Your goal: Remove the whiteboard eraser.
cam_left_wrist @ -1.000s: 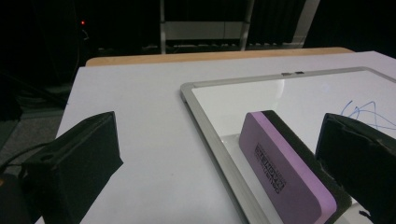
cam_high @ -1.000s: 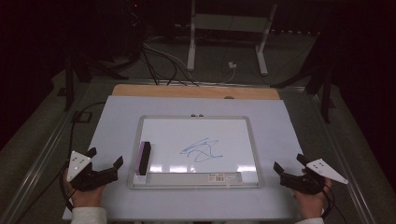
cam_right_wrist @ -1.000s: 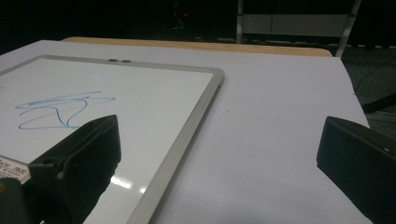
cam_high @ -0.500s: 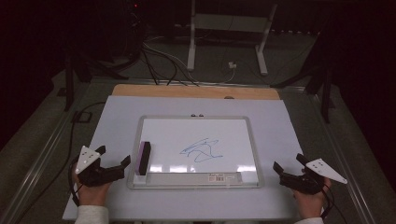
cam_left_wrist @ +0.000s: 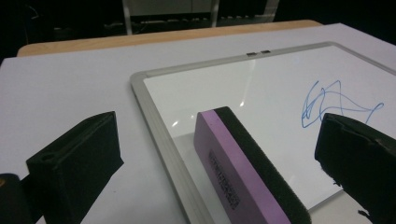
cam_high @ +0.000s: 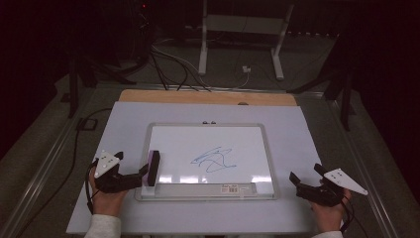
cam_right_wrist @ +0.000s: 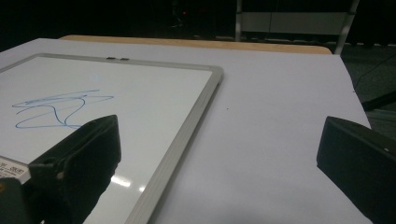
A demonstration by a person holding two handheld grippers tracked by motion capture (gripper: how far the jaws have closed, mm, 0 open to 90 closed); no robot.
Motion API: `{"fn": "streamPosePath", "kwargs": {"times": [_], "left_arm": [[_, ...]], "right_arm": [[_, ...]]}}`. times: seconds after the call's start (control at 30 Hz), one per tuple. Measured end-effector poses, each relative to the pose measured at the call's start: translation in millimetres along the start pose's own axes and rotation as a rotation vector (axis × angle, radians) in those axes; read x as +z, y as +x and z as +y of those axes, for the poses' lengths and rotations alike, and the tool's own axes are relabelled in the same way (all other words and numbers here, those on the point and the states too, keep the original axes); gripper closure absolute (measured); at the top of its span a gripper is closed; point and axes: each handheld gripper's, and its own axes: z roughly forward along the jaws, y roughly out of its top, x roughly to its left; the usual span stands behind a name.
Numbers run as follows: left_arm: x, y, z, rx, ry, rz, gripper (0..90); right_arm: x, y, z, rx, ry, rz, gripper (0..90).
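While the left gripper (cam_high: 143,173) has its jaws spread wide, the purple-backed eraser (cam_left_wrist: 245,168) stands on edge between them in the left gripper view, untouched, just inside the whiteboard's (cam_high: 208,127) left frame. Right of it, centre frame, lies a blue scribble (cam_high: 214,159) amid bare board. At lower right, the right gripper (cam_high: 306,179) gapes empty over white table (cam_high: 297,129).

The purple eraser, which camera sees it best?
The left gripper view. There the eraser lies close up between the open jaws of the left gripper, its purple side and black felt plain. The high view shows it small at the whiteboard's left edge. The right gripper view looks at the scribble instead.
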Motion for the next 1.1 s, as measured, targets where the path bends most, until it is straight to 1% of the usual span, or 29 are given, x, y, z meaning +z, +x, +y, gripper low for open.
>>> {"fn": "streamPosePath", "kwargs": {"times": [0.07,0.33,0.53,0.8,0.97,1.03,1.1], "left_arm": [[2.6,-1.7,0.1,0.002,0.011,-0.004,1.2],[14.2,-11.2,1.7,0.032,0.050,-0.027,3.3],[21.0,-15.5,1.4,0.043,0.077,-0.029,4.1],[23.9,-16.4,-0.3,0.040,0.094,-0.022,4.8],[25.6,-15.3,-2.9,0.037,0.125,-0.004,6.4],[26.7,-14.6,-4.1,0.027,0.139,-0.005,7.6],[27.6,-14.3,-5.1,0.028,0.155,-0.005,8.5]], "right_arm": [[0.1,-0.3,0.0,0.001,0.000,0.000,0.1],[-0.3,0.2,0.1,-0.003,0.000,-0.001,0.1],[-0.6,-0.1,0.1,-0.002,-0.002,-0.002,0.1],[-1.3,-0.8,0.1,0.000,-0.004,-0.007,0.1],[-1.5,-0.8,0.2,0.001,-0.006,-0.008,0.1],[-1.5,-0.8,0.2,0.004,-0.007,-0.008,0.1],[-1.6,-0.7,0.3,0.004,-0.008,-0.007,0.1]]}}
